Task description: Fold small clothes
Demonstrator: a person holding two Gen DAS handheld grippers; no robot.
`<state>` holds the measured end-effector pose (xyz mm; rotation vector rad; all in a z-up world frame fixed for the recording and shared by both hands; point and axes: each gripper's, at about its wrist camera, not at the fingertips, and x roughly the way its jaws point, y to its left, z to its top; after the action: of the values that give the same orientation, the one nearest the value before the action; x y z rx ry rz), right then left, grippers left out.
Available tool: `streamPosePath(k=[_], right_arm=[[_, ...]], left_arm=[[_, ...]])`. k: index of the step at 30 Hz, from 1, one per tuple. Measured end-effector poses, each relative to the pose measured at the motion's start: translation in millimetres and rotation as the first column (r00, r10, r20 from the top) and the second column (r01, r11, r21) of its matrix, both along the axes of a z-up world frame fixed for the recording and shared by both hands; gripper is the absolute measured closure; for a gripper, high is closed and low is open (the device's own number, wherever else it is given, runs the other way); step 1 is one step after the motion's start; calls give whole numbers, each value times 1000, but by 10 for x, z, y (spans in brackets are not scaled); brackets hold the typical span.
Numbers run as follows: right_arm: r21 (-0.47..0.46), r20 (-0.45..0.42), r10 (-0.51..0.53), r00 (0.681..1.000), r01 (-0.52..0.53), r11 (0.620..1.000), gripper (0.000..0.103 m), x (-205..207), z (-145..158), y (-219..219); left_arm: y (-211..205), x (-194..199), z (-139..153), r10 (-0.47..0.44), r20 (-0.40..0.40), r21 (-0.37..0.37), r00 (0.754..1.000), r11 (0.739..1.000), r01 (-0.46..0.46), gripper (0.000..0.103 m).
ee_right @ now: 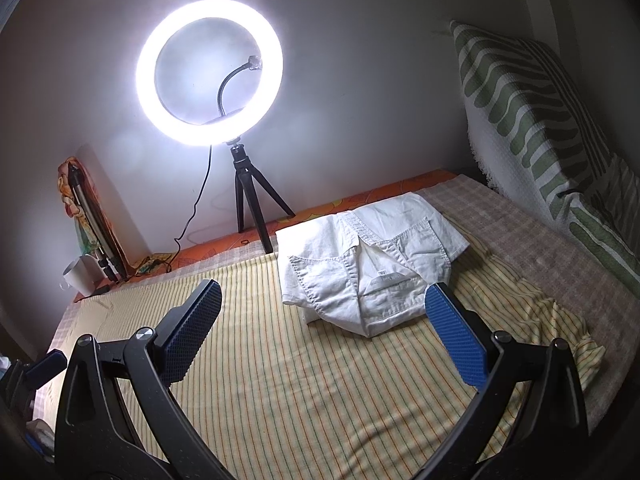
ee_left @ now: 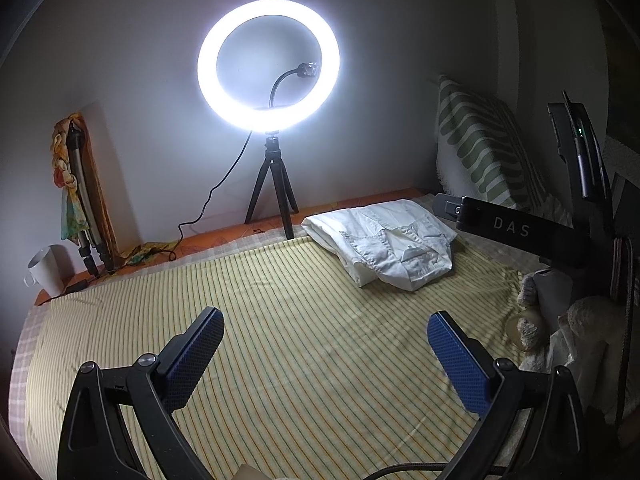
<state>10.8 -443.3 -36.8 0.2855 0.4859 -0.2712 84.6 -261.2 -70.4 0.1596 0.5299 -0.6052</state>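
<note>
One folded white garment (ee_right: pixel 372 268), creased.

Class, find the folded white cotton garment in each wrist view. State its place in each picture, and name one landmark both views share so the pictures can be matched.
Left wrist view: the folded white cotton garment lies right of centre, far across the yellow striped sheet.
Right wrist view: the garment lies at centre, right of centre between the open gripper's fingers.
Shared landmark: the lit ring light on a black tripod, behind and left of the garment.
</note>
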Motion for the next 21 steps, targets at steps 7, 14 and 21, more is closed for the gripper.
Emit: streamPosePath(k=[7,14,21], right_arm=[[4,0,0,1000,0,1000,0,5,-26,-24],[0,-5,12,1000,-12,1000,0,23,-48,-9],[-10,-16,23,1000,-23,1000,0,45,-93,-12]], left_arm=[[2,5,-1,5,12,-4,1000,1000,-5,0],[-28,-24,-5,4,34,8,999,1000,-4,0],[-27,34,-30,19,14,-3,1000,1000,-19,0]])
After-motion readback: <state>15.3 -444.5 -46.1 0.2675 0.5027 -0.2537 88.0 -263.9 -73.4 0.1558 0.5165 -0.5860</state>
